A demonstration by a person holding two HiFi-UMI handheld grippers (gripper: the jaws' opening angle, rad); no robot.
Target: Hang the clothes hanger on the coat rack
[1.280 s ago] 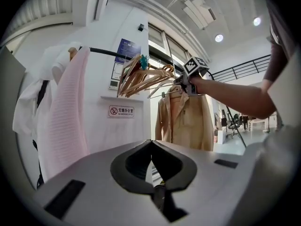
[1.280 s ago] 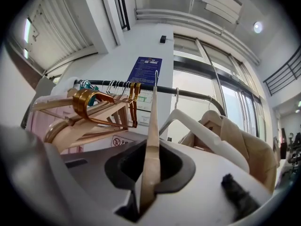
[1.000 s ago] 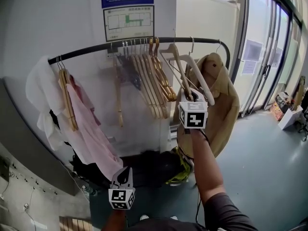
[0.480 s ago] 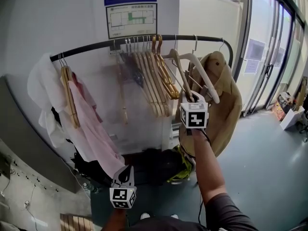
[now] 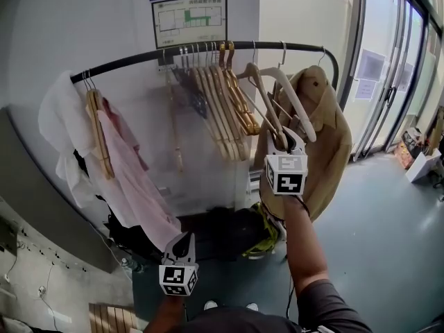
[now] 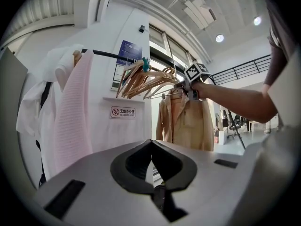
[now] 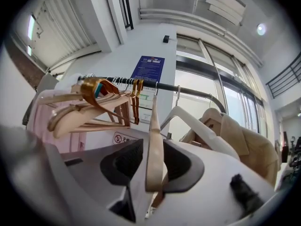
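Note:
A pale wooden hanger (image 5: 266, 107) slopes down from the black coat rack rail (image 5: 139, 59), its hook at the rail. My right gripper (image 5: 286, 141) is raised at the hanger's lower end. In the right gripper view the hanger's arm (image 7: 154, 140) stands between the jaws of the right gripper (image 7: 153, 163). The jaws are opening, with a gap on each side of the wood. My left gripper (image 5: 182, 245) hangs low at the left with its jaws together; in the left gripper view the left gripper (image 6: 151, 147) holds nothing.
Several wooden hangers (image 5: 222, 109) crowd the rail's middle, and a white hanger (image 5: 297, 109) hangs beside mine. A tan coat (image 5: 326, 141) hangs at the rail's right end, pink (image 5: 128, 179) and white (image 5: 59, 127) garments at the left. Glass doors (image 5: 388, 82) stand to the right.
My right gripper has sunk a little with the hanger's lower end between its jaws. The left gripper has stayed where it was.

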